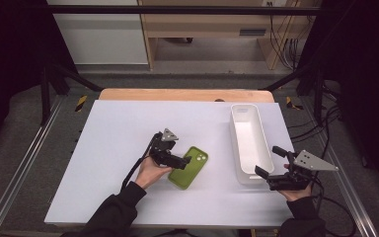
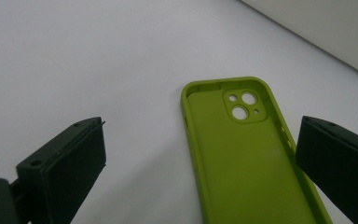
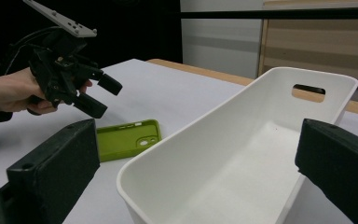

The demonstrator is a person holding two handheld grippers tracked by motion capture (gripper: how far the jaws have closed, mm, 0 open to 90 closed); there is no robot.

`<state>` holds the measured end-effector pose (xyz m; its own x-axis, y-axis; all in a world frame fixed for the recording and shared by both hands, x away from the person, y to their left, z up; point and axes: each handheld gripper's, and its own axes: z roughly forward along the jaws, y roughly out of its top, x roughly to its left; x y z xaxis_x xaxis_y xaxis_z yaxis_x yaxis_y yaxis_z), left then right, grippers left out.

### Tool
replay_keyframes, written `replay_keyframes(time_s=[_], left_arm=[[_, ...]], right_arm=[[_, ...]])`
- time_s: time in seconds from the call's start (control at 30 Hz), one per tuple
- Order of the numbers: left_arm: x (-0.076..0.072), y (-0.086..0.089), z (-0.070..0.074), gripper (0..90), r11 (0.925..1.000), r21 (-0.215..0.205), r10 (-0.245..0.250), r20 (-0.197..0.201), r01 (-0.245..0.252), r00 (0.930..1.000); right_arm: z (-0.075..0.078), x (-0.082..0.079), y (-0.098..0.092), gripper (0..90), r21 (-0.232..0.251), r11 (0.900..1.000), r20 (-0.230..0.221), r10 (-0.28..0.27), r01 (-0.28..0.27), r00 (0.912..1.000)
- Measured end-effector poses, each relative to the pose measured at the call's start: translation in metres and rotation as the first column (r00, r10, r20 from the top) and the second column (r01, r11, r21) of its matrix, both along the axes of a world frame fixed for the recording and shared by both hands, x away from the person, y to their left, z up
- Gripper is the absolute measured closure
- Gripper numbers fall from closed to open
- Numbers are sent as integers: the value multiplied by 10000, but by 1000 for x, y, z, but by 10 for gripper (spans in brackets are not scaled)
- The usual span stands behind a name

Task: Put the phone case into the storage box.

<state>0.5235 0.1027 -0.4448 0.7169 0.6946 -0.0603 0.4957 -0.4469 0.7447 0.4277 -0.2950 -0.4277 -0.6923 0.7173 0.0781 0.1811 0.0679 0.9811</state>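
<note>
A green phone case lies hollow side up on the white table, camera cut-out toward the far right. My left gripper hovers open over the case's left edge. In the left gripper view the case sits between the spread jaws of my left gripper, closer to the right one, untouched. My right gripper is open at the near end of a long white bin. In the right gripper view my right gripper frames the empty bin, with the case and left gripper beyond.
The bin stands lengthwise along the table's right side, a handle slot in its far wall. Bare white surface spreads left of the case. Black frame posts and cables flank the table; wooden furniture stands behind.
</note>
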Motion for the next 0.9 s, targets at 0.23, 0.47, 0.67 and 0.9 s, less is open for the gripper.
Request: replay_keyframes(time_s=[0.23,0.47,0.67,0.9], left_arm=[[-1,-2,-4,29,9999,114,106,-255,-103,9996],[-1,-3,-7,77,9996,175,210,-387,-204,9990],[-2,-5,-11,131,9994,326,157,-494,-141,9987],[-2,-6,-15,186,9978,631,242,-624,-202,9978]], right_arm=[[0,0,-1,1,2,10000,41,-2,2,10000],[0,0,-1,1,4,10000,42,6,-6,10000],[1,0,-1,1,16,10000,58,-29,29,10000],[1,0,-1,1,8,10000,61,-27,27,10000]])
